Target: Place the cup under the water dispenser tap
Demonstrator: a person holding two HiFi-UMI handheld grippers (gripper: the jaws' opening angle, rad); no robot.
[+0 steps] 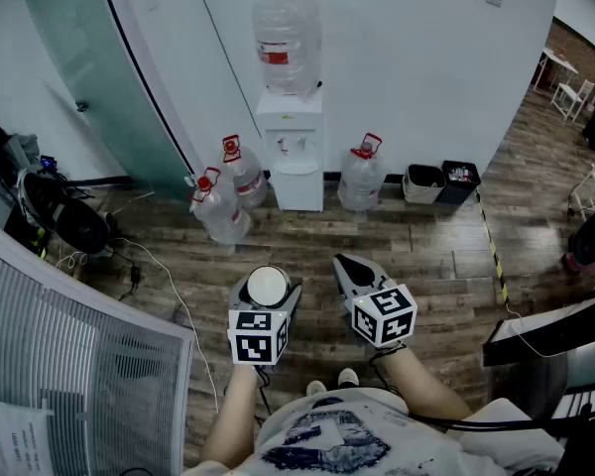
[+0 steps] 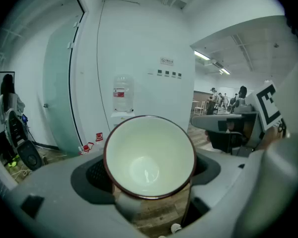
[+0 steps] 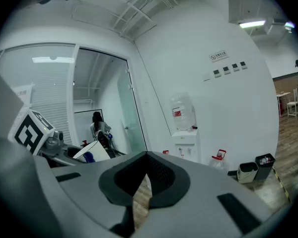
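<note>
Dark wooden planks make up the floor, which runs to a white wall with a frosted glass partition angling off at the left. Against the wall stands the white water dispenser, with a clear bottle upended on top and its taps set in the front recess. Three spare water bottles rest on the floor beside it: two to its left and one to its right, flanking it, none before its front. Further right sit a light bin and a dark bin, and a yellow-and-black tape line runs down the planks. Loose cables trail across the floor at the left. The cup, white inside with a dark red rim, sits between the jaws of the left gripper, its mouth tipped back towards that gripper's camera; the jaws stand wide and press on its sides. It is held above the floor, well apart from the dispenser, with plain planks between. The right gripper hangs just beside it, jaws closed tip to tip on nothing
</note>
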